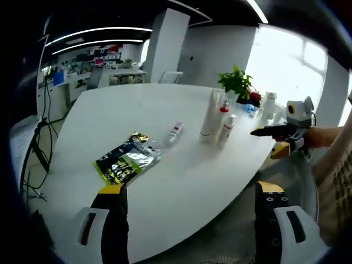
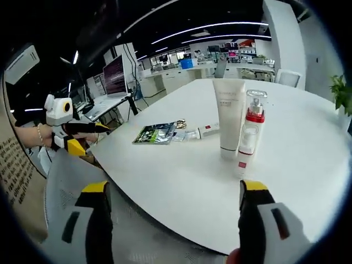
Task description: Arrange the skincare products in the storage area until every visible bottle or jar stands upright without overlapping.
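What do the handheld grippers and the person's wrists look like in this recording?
Each gripper has two black jaws with yellow tips and white side panels with dark slots, as on the left gripper and right gripper. Seen from the other side, each carries a white box above black and yellow parts. A bracelet sits on the wrist holding the left gripper. Light fabric with dark print shows beside it.

The room is bright and evenly lit. Long ceiling light strips glow against a dark ceiling, and in the left gripper view a large window is blown out to white, washing the far side of the white table. The tabletop carries soft sheen and only faint shadows. Fisheye bending curves straight lines near the edges, where detail softens; distant desks look slightly blurred.
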A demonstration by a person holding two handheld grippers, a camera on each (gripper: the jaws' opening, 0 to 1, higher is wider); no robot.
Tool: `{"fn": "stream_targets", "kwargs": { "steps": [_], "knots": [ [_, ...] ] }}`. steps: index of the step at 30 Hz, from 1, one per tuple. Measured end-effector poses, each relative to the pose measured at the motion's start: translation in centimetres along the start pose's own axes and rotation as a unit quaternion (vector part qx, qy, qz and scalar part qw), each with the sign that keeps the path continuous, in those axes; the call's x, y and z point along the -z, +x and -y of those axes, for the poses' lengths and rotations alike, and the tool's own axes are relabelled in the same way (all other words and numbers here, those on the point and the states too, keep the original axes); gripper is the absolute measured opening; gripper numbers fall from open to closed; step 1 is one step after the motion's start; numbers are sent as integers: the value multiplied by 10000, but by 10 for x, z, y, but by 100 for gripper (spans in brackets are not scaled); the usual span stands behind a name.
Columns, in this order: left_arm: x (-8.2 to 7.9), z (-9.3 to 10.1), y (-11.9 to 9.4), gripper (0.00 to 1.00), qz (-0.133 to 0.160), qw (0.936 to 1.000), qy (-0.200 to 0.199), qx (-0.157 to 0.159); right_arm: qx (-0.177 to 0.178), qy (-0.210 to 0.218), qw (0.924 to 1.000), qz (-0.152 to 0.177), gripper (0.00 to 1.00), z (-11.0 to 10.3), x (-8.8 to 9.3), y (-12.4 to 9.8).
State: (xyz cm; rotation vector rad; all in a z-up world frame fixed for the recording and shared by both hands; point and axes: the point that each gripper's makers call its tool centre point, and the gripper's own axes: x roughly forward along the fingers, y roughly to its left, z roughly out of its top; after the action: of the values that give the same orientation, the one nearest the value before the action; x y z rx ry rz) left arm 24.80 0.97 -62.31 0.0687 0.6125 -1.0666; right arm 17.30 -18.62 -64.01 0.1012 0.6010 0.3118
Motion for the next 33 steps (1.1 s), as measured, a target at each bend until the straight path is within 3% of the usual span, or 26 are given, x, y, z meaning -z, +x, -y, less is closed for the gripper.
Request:
{"fn": "stream_targets", "kwargs": {
  "steps": [13, 18, 24, 33],
  "knots": [
    [6, 7, 6, 93, -227, 9996, 108, 146, 10, -68, 9999, -141, 96, 0, 4, 2],
    [0, 2, 14, 93, -284, 9993, 200, 109, 30, -18, 9999, -131, 95, 1, 4, 1],
    [-16, -7, 40, 90, -385, 9986, 351, 116, 84, 67, 9999, -48, 94, 4, 3, -1],
    [-46, -21, 97, 85, -542, 9956, 733, 229, 117, 146, 9998, 11, 93, 6, 3, -3]
  ]
}}
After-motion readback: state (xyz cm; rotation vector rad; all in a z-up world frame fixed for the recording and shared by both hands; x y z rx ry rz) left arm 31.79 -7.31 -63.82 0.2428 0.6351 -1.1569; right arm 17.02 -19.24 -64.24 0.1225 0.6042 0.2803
